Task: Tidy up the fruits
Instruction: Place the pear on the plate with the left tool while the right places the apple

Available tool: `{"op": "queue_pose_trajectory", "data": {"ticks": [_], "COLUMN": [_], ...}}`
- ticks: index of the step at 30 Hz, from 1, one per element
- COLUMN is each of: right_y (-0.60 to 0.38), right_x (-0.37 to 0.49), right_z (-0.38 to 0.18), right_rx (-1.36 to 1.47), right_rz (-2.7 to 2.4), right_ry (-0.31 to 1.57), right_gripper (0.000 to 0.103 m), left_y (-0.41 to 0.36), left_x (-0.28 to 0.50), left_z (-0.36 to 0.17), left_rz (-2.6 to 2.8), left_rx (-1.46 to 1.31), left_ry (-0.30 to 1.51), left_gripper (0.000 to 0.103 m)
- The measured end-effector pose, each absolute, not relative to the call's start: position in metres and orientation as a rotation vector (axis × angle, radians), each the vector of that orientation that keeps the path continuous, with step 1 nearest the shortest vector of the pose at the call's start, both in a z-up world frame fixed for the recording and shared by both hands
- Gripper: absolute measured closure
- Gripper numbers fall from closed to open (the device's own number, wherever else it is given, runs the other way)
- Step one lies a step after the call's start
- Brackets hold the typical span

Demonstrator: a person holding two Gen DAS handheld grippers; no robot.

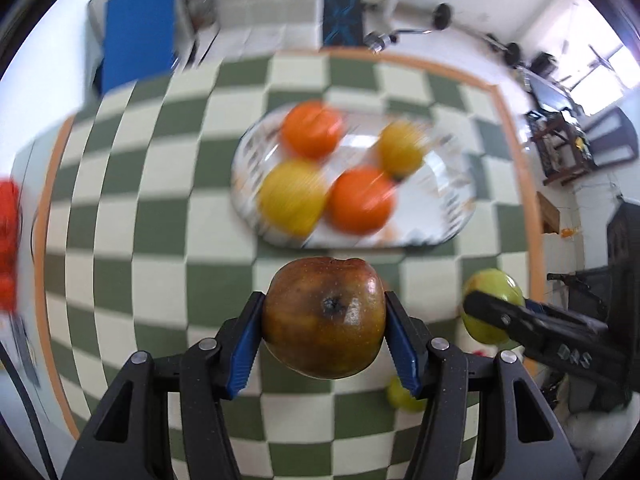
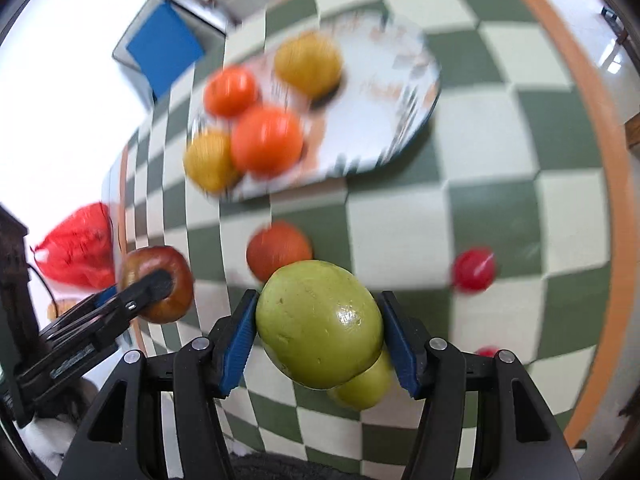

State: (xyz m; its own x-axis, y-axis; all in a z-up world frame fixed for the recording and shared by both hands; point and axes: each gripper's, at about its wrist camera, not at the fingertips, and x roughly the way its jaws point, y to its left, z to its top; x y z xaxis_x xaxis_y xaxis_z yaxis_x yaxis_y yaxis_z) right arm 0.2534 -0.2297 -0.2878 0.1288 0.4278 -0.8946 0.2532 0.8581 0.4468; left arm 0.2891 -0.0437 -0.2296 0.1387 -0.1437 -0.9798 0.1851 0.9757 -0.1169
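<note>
My left gripper (image 1: 324,320) is shut on a brown-red apple (image 1: 324,318), held above the checkered table in front of the plate (image 1: 440,192). The plate holds two oranges (image 1: 360,200) and two yellow fruits (image 1: 292,198). My right gripper (image 2: 318,330) is shut on a green apple (image 2: 318,324), also above the table. In the left wrist view the right gripper and its green apple (image 1: 494,306) are at the right. In the right wrist view the left gripper with the brown-red apple (image 2: 158,284) is at the left, and the plate (image 2: 384,120) lies ahead.
On the green-and-white checkered cloth (image 2: 500,140) lie an orange-red fruit (image 2: 278,248), a small red fruit (image 2: 474,270), another red one (image 2: 486,351) and a second green fruit (image 2: 366,388). A red bag (image 2: 78,248) sits off the table's left edge. A blue-seated chair (image 1: 138,28) stands beyond.
</note>
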Motion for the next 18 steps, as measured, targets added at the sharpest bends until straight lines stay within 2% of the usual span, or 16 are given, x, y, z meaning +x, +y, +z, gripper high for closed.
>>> {"op": "queue_pose_trajectory", "data": {"ticks": [4,8,18], "right_y": [-0.272,-0.294,-0.297], "right_x": [0.287,0.321,0.389], "right_z": [-0.265,-0.259,-0.321], "right_rx": [0.592,0.599,0.598], "right_rz": [0.098,0.077,0.075], "right_ry": [1.401,1.371,1.456], "right_gripper": [0.041,0.041,0.041], "left_y": [-0.086,-0.118,-0.148], "left_x": [0.313,0.329,0.356], "left_z": [-0.221,-0.234,-0.284], "left_rz": [-0.291,-0.309,-0.293], "left_rx": [0.065,0.077,0.020], "left_ry": [1.388,1.405,1.525], "left_gripper": [0.048,0.048,0.048]}}
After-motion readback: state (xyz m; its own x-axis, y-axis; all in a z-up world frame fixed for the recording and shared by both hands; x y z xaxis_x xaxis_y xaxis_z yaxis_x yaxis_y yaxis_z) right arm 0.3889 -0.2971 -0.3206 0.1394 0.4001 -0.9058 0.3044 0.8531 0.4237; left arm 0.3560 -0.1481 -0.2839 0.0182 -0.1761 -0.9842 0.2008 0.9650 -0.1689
